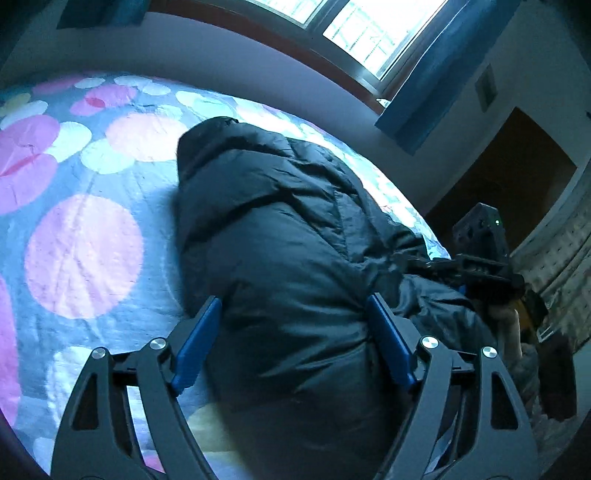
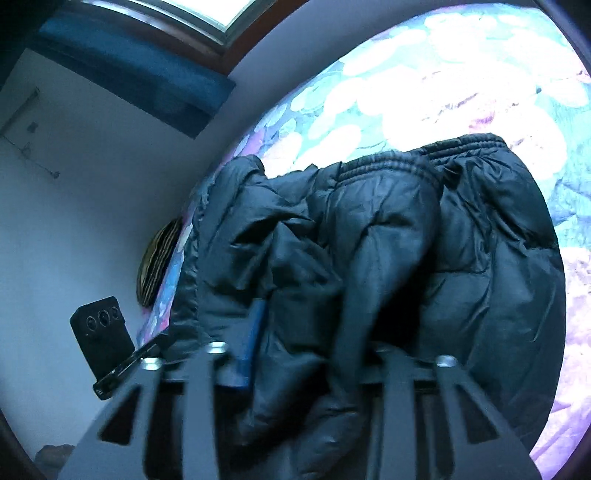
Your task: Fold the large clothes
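A black puffer jacket (image 1: 280, 229) lies bunched on a bed with a spotted bedspread (image 1: 85, 254). My left gripper (image 1: 293, 314) has its blue pads wide apart, straddling a thick fold of the jacket. In the right wrist view the jacket (image 2: 388, 236) shows its ribbed hem at the far side. My right gripper (image 2: 317, 332) is buried in the fabric; one blue pad (image 2: 255, 332) shows at left, the other is hidden. The right gripper also shows in the left wrist view (image 1: 480, 266), at the jacket's right edge.
The bed (image 2: 461, 92) sits against a pale wall under a window (image 1: 369, 33) with blue curtains (image 1: 443, 81). A dark doorway (image 1: 517, 177) is at right. A striped cushion (image 2: 157, 262) sits at the bed's edge. The left gripper's body (image 2: 103, 332) shows at left.
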A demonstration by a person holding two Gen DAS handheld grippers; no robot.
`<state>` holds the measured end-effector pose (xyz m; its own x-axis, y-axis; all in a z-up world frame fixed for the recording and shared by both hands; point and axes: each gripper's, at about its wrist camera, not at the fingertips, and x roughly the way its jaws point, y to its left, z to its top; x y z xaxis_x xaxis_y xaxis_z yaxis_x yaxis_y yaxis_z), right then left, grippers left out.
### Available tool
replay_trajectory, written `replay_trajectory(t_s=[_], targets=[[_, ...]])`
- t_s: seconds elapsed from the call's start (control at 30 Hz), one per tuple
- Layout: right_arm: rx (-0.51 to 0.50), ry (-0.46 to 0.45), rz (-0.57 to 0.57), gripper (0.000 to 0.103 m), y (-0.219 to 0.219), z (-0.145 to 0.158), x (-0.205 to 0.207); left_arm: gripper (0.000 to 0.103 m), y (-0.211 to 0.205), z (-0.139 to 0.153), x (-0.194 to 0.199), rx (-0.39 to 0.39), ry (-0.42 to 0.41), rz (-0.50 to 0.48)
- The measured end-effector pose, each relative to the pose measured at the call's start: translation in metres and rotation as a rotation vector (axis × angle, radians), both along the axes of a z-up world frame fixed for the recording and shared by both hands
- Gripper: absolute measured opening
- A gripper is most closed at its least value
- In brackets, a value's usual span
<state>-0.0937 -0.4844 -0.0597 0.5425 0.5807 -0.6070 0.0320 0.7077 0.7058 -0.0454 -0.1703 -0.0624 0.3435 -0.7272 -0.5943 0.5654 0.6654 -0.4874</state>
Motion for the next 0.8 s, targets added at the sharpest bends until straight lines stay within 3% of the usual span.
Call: replay_trajectory(t_s=[0.1,0.27,0.4,0.53,0.63,0.8], targets=[[-0.033,-0.048,-0.033,0.017,-0.008,0.015,-0.008,0.079,-0.009,0.009,-0.003,0.022,-0.046,-0.028],[-0.068,-0.076,-0.114,0.015,-0.044,0.030,-0.028,0.079,-0.011,0.029,-0.009,-0.010,-0.115,-0.061],[-0.062,-0.007,-0.168,0.015,-0.078,0.005,-0.041,0.080,-0.029,0.027,-0.005,0.006,-0.113,-0.105],[0.050,0.057,-0.206,0.016,-0.110,-0.034,-0.052,0.080,-0.054,0.009,-0.006,0.039,-0.085,-0.167],[0.110,0.073,-0.208,0.020,-0.116,-0.047,-0.057,0.082,-0.059,0.000,-0.009,0.049,-0.079,-0.165],[0.027,0.098,-0.209,0.042,-0.113,-0.036,-0.061,0.082,-0.057,-0.002,-0.009,0.053,-0.072,-0.165]])
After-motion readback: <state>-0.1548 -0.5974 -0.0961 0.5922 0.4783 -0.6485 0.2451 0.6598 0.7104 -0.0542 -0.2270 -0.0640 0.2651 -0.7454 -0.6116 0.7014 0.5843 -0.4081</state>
